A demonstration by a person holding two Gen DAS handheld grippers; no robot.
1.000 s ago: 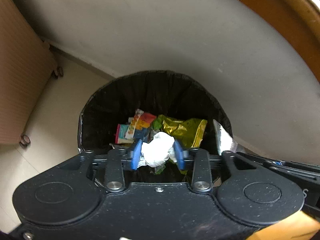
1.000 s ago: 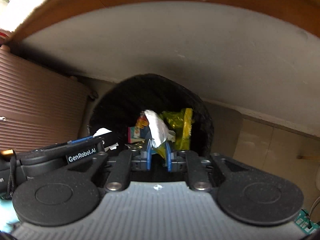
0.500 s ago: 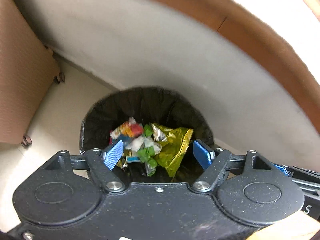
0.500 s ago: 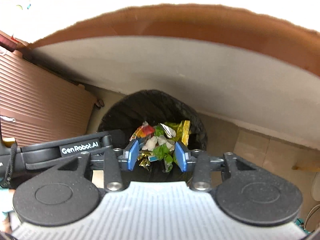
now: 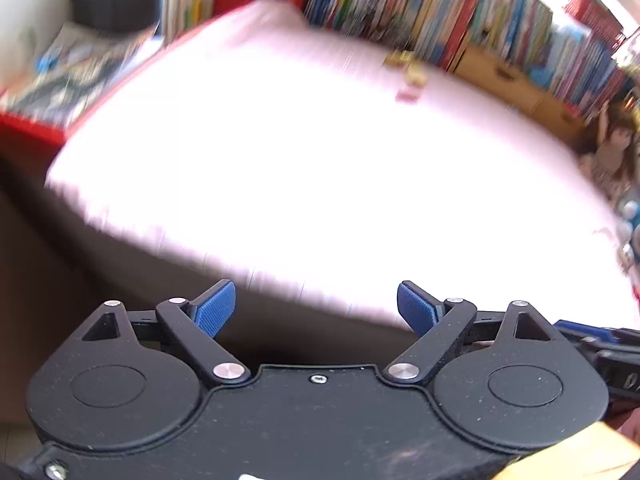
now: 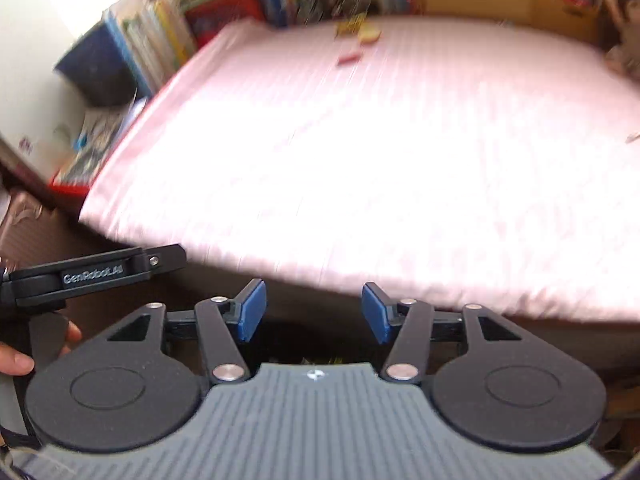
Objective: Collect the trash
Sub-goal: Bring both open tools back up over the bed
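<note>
Two empty hand-held grippers, left hand-held gripper (image 5: 316,306), right hand-held gripper (image 6: 314,312), jaws opening, three wrappers (image 6: 356,36)

Black hand-held gripper (image 5: 316,308) with blue pads (image 5: 212,314) (silver screws).

Motion blur is smearing the small scraps (image 6: 356,36) lying on the overexposed pink bed (image 6: 360,160); the books (image 5: 440,0) behind are blurring too.

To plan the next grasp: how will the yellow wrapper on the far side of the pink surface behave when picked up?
The yellow wrapper looks small and thin, so probably light and floppy, though blur hides detail. Lying low on the pink surface, it should not roll but might slide.
</note>
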